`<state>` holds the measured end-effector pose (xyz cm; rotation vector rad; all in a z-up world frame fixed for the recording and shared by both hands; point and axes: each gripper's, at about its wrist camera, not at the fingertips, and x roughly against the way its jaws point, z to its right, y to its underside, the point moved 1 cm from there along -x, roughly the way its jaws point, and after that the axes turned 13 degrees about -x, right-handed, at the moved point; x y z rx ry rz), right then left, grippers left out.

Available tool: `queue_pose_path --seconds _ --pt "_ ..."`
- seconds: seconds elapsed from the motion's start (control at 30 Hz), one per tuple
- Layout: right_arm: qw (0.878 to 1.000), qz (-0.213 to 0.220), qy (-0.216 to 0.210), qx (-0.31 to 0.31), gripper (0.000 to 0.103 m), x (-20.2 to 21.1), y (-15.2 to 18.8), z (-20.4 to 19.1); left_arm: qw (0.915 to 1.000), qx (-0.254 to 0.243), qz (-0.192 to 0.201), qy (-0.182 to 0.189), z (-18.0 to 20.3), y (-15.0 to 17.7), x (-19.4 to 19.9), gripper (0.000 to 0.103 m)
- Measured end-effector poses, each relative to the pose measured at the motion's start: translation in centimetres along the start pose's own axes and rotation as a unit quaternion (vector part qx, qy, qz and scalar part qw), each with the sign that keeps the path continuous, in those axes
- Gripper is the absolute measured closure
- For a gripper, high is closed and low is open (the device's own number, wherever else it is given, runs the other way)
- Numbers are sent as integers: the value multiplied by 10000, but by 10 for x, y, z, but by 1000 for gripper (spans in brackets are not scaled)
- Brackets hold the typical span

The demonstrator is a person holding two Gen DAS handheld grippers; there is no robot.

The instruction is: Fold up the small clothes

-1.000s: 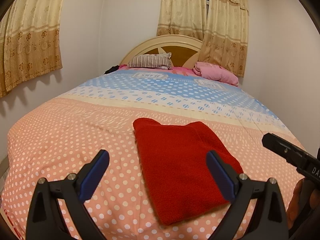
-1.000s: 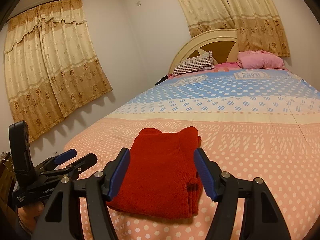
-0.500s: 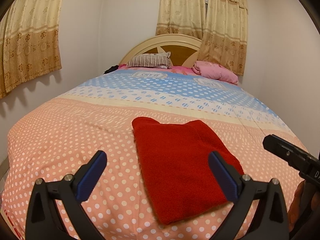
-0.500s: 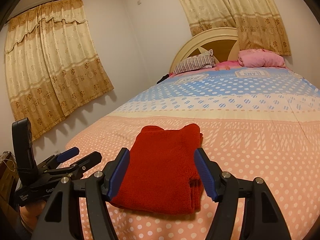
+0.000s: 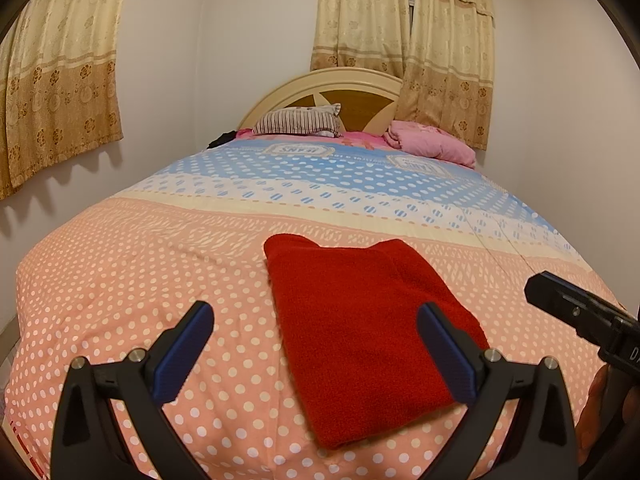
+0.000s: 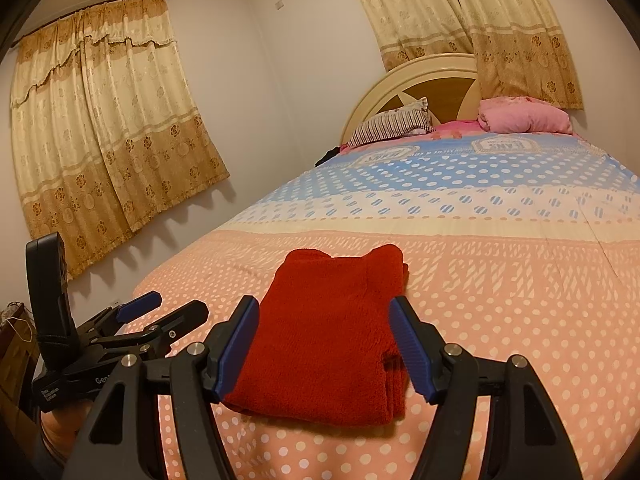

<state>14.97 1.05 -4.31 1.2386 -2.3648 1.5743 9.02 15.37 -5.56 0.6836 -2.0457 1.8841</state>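
Red fleece garment [image 5: 360, 320], folded, lies flat on the dotted bedspread [image 5: 140, 280] near the foot edge, bare cover on all sides, both the left gripper [image 5: 316, 356] and right gripper [image 6: 324, 344] held apart, gripping nothing, short of it.

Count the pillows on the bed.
2: a striped pillow against the headboard, and a pink pillow beside it, toward the right wall. Others could be hidden behind them.

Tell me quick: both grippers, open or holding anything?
Left gripper: open, holding nothing, short of the red folded garment.
Right gripper: open, holding nothing; the garment lies on the bed beyond its fingers.
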Motion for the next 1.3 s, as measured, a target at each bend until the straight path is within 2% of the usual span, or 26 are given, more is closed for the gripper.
queue_pose_path --seconds 0.37,0.6,0.8,1.3 --pt "10000 41 -12 10 35 1 0 -1 9998 -179 -27 -44 3 -3 0 0" --pt "10000 78 -41 26 35 4 0 -1 9996 -224 95 -157 3 -6 6 0" --pt "9999 94 -68 42 35 6 -1 -4 9992 -137 270 -263 0 -10 12 0" --pt "9999 68 -107 78 34 8 0 -6 9984 -144 295 -458 -4 -8 9 0"
